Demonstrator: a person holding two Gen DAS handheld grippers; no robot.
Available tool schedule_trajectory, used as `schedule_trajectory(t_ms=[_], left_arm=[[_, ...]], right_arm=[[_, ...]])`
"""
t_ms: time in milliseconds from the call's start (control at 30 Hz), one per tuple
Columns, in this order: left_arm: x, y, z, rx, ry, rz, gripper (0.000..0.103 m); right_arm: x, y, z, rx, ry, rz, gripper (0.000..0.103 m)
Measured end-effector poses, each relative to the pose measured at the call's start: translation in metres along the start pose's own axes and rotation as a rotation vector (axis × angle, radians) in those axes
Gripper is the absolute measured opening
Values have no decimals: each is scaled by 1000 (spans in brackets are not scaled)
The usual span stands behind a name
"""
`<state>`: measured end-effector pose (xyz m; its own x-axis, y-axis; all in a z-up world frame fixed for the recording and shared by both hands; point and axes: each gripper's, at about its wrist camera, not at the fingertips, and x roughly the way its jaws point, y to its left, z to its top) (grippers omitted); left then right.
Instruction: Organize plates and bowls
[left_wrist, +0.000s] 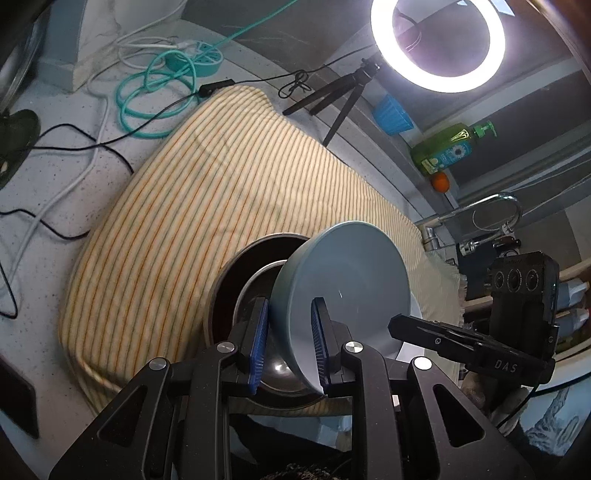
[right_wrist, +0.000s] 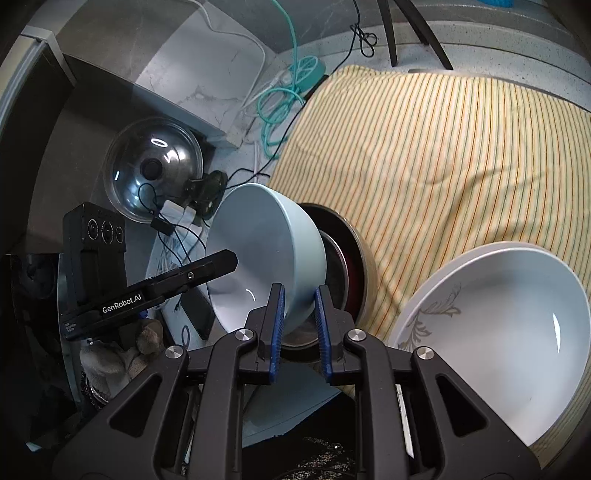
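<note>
Blue pads of the left tool (left_wrist: 290, 343) are clamped on the near rim of the pale blue bowl (left_wrist: 343, 288), and the right tool (right_wrist: 298, 325) pinches the same bowl's wall from the opposite side. Tipped on edge, the bowl hangs just over a dark metal bowl (left_wrist: 236, 280) on the striped cloth (left_wrist: 207, 184), probably so it can nest there. Right of the blue bowl waits a white plate (right_wrist: 495, 332).

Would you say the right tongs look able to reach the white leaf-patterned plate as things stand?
Probably not yet: the right tongs are shut on the light blue bowl's rim. The white plate itself lies uncovered beside them.
</note>
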<state>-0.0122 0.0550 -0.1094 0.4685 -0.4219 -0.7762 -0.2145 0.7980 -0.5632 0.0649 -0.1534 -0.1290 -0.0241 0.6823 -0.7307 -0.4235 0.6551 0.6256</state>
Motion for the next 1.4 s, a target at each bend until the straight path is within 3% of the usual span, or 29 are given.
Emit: schedule_trajectory(t_ms=[867, 1033, 1133, 1400], left_arm=[[8, 9, -11, -14, 37, 33, 20], [6, 10, -12, -24, 33, 44, 20], [3, 9, -13, -15, 28, 43, 20], [-8, 9, -14, -17, -4, 34, 20]], right_arm=[[30, -6, -7, -10, 80, -56, 19], [27, -4, -8, -33, 72, -64, 20], [25, -3, -8, -36, 63, -60, 29], [11, 0, -10, -48, 26, -62, 29]])
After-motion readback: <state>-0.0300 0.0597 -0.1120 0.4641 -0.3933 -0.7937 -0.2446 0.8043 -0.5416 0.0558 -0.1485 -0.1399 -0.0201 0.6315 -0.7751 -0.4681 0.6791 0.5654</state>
